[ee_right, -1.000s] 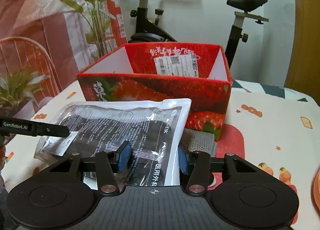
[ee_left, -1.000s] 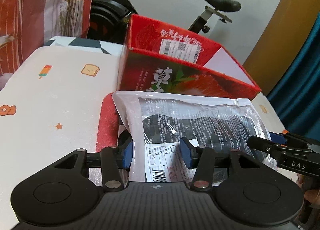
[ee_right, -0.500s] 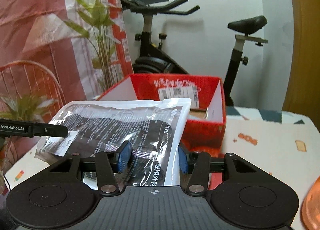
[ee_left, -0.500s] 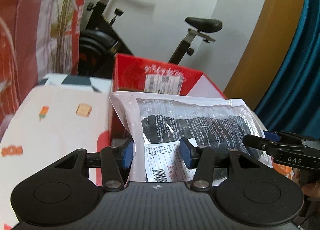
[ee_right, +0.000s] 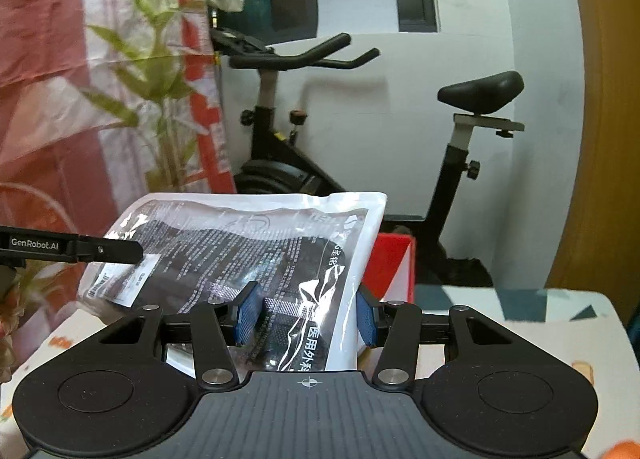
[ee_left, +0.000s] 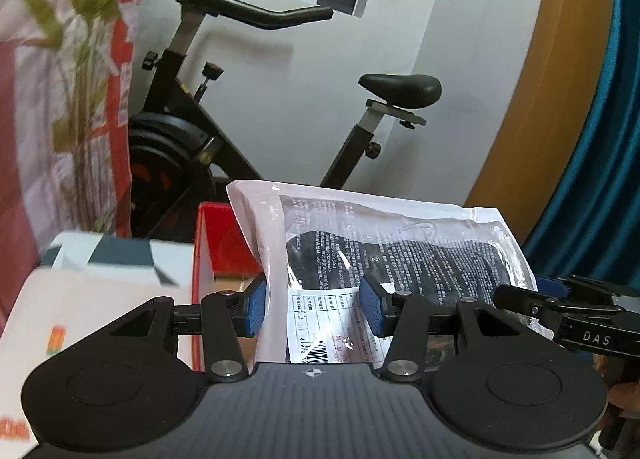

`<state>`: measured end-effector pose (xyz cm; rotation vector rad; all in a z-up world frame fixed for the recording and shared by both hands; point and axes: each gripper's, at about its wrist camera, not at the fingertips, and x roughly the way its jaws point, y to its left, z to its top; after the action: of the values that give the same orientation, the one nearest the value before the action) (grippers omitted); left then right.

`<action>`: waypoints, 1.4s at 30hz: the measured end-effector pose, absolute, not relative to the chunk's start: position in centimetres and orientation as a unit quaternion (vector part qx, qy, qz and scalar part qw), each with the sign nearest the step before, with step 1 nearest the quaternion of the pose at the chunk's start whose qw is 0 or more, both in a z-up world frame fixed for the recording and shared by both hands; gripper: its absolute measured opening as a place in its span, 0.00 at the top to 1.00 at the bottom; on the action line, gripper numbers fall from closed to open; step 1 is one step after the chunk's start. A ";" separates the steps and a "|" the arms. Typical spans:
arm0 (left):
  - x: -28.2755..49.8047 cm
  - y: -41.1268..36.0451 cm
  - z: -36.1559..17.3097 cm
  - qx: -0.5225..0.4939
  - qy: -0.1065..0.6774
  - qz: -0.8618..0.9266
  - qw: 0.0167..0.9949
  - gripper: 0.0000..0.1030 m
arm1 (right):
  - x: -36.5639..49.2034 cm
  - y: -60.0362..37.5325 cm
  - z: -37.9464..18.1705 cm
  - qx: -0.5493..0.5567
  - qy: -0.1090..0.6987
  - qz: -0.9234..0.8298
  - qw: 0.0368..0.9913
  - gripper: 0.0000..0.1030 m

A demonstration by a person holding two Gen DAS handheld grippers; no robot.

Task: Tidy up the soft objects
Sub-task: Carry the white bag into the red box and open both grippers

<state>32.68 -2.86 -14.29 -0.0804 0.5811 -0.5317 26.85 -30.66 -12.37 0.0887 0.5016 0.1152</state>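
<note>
A clear plastic packet (ee_left: pixel 384 243) with black soft contents and printed text is held up in the air between both grippers. My left gripper (ee_left: pixel 310 305) is shut on its left end. My right gripper (ee_right: pixel 306 313) is shut on its right end, where the packet (ee_right: pixel 256 255) also shows. Each gripper's finger shows in the other's view: the right one (ee_left: pixel 560 311) and the left one (ee_right: pixel 72 249). The red strawberry box (ee_left: pixel 218 243) sits behind and below the packet; its corner also shows in the right wrist view (ee_right: pixel 392 263).
A white tablecloth (ee_left: pixel 100 299) with small cartoon prints covers the table. An exercise bike (ee_right: pixel 280 147) stands behind the table by the white wall. A plant and a red-and-white curtain (ee_right: pixel 100 79) are at the left. A teal curtain (ee_left: pixel 600 139) hangs at the right.
Both grippers have lifted the packet up from the table and tilted upward. The box has dropped low in both views and the bike and wall now fill them.
</note>
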 end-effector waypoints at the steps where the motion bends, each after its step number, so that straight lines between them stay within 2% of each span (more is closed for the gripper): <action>1: 33.5 -3.3 -14.3 -0.035 0.283 -0.258 0.923 0.50 | 27.7 -30.8 -12.5 0.041 0.250 0.053 0.966 0.55; 9: 39.0 -5.3 -16.8 -0.009 0.316 -0.229 0.921 0.50 | 34.1 -30.8 -15.8 0.019 0.284 0.042 0.958 0.55; 20: 40.4 -5.3 -19.5 0.021 0.350 -0.227 0.909 0.50 | 36.5 -31.1 -20.2 0.051 0.324 0.042 0.944 0.55; 42: 39.2 -5.2 -18.7 0.054 0.342 -0.217 0.913 0.50 | 36.0 -29.9 -20.7 0.007 0.350 0.007 0.937 0.54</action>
<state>39.16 -5.20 -18.69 0.1112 0.7052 -0.4461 35.97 -29.90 -20.73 0.0142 0.7157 0.0140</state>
